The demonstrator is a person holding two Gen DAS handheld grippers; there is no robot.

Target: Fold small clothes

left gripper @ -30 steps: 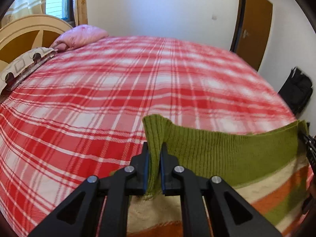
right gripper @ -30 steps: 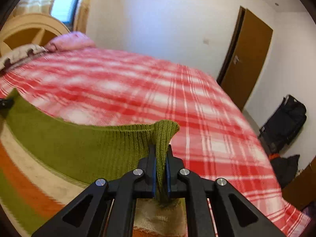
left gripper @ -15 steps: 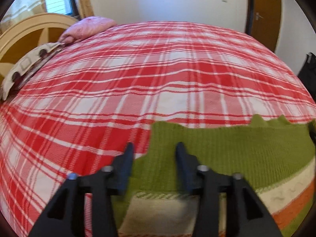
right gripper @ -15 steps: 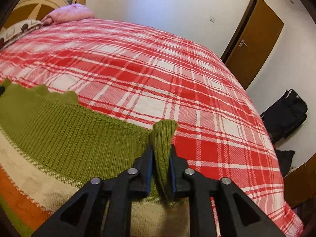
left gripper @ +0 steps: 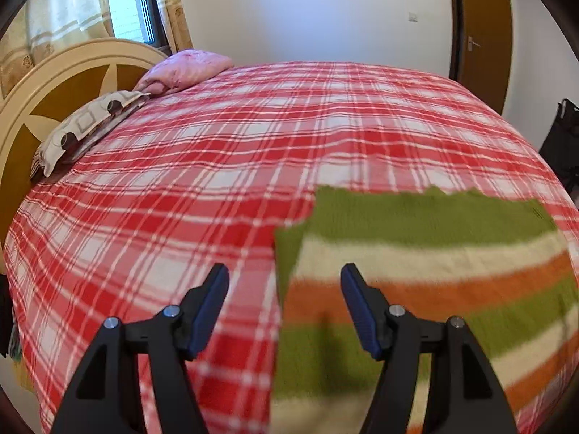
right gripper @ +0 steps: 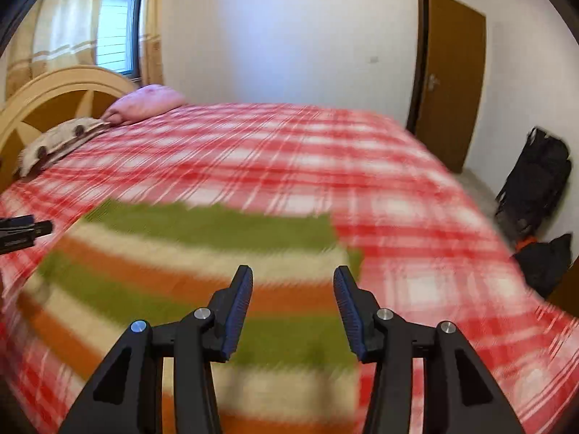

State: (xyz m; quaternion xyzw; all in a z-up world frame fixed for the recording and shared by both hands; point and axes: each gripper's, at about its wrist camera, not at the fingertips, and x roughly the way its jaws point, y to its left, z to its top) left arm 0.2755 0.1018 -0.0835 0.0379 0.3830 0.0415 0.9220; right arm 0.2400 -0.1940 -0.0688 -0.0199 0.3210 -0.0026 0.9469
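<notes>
A: Left claw (left gripper: 284,278): jaws spread wide, nothing between the blue-lined fingers (left gripper: 217,289). It hangs above the bed, no contact with cloth that I can make out.

B: Where is the garment from there?

A: Striped knit sweater (left gripper: 427,275) lies flat on the red plaid bedspread (left gripper: 217,166). Its left edge runs straight ahead of the left claw, roughly down the gap between the fingers; the body spreads off to the claw's right. Bands of olive green, cream and orange; the green ribbed band is the farthest from the claw. View is motion-blurred, so the knit's detail is soft.

B: Right claw?

A: Right claw (right gripper: 293,282): also gaping wide and gripping nothing. The sweater (right gripper: 202,264) sits ahead and to its left, with the garment's right edge just ahead of the right-hand finger (right gripper: 345,296). Whether the tips touch the fabric, cannot tell; heavy blur.

B: Anything of the other tool in that view?

A: A dark tip of the left claw (right gripper: 25,229) pokes in at the far left, by the sweater's far corner.

B: Surroundings?

A: Far ahead-left of both claws: cream headboard (left gripper: 61,86), a patterned pillow (left gripper: 83,126), a pink pillow (left gripper: 184,70). Curtained window (right gripper: 115,32) beyond. Brown door (right gripper: 452,90) ahead-right, black backpack (right gripper: 535,184) on the floor to the right.
</notes>
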